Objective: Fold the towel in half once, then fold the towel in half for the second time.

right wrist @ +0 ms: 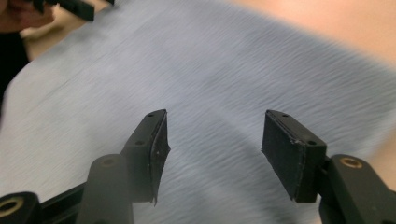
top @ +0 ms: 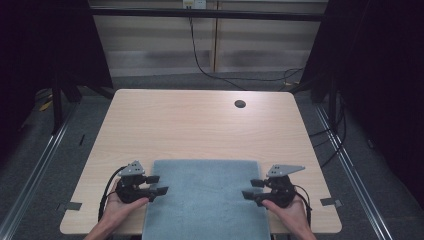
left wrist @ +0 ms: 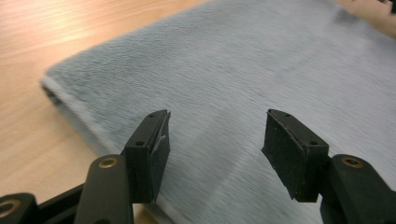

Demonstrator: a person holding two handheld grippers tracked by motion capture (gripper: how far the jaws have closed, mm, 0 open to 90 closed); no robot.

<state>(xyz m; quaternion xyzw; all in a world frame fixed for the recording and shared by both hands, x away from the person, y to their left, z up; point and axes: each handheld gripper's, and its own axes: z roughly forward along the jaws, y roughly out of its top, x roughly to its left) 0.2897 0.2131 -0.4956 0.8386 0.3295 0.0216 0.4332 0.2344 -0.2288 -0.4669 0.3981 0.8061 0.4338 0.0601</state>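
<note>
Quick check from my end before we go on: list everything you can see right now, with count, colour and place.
towel: one, grey-blue, folded flat on the near middle of the table, its near edge past the table's near edge
table: one, light wood, centre of the high view
cable hole: one, dark, far right part of the tabletop
cable: black, hanging down the back wall and trailing over the floor
tape marks: two, grey, one at each near side edge of the tabletop
left gripper: one, black, jaws open, at the towel's left edge
right gripper: one, black, jaws open, at the towel's right edge
hands: two, one holding each gripper, coming in from the near side
</note>
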